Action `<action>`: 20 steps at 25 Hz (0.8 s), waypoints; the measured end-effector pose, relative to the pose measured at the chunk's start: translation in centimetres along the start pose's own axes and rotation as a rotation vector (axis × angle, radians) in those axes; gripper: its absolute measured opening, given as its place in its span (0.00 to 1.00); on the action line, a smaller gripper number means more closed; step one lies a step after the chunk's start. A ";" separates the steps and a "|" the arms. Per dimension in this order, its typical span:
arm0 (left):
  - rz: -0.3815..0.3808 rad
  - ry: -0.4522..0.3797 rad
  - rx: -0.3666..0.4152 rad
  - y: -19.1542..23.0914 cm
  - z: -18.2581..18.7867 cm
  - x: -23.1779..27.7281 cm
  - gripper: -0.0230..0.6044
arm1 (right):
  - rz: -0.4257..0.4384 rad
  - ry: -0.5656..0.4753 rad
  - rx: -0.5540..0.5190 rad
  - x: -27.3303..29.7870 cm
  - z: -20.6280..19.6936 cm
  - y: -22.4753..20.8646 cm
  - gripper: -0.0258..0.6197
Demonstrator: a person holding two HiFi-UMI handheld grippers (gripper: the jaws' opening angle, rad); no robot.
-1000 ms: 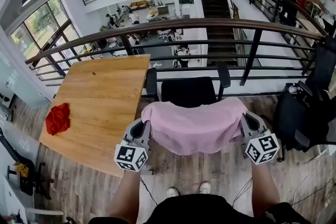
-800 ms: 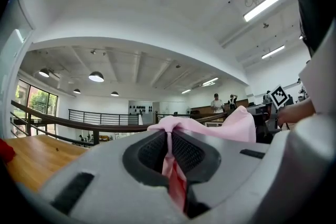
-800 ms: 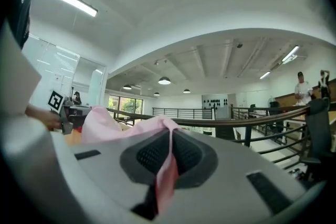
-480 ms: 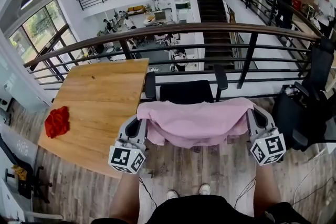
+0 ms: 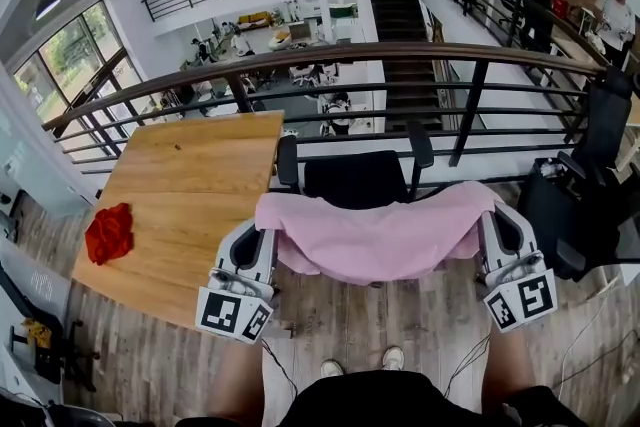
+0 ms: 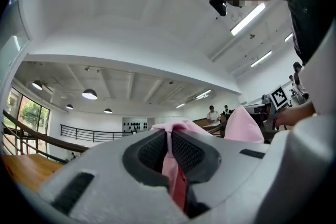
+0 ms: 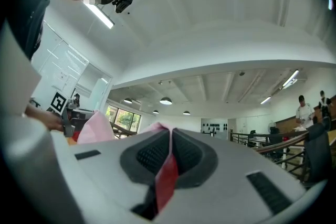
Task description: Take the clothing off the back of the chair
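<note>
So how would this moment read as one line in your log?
left gripper: shut on pink garment | right gripper: shut on its other end | garment: spread between them at black chair

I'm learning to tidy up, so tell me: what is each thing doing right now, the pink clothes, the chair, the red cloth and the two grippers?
pink garment: spread wide, held at both ends, middle sagging.
left gripper: shut on the pink garment's left end.
right gripper: shut on its right end.
chair: seat bare, nobody sitting.
red cloth: crumpled, lying on the wooden table.
</note>
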State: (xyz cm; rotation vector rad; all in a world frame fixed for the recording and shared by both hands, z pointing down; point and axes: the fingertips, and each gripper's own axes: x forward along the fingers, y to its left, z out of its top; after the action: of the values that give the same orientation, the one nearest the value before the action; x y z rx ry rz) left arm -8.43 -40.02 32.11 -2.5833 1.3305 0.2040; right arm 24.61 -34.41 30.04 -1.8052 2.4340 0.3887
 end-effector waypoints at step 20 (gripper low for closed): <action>-0.126 0.070 -0.116 -1.6 -3.0 -7.9 0.08 | -0.092 0.074 0.063 -7.6 -1.4 9.2 0.06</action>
State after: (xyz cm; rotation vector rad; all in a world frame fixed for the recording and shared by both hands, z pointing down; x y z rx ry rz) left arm -11.58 -33.72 37.01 -2.7842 1.2066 0.1758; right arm 18.22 -25.24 34.49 -1.9297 2.3699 0.2386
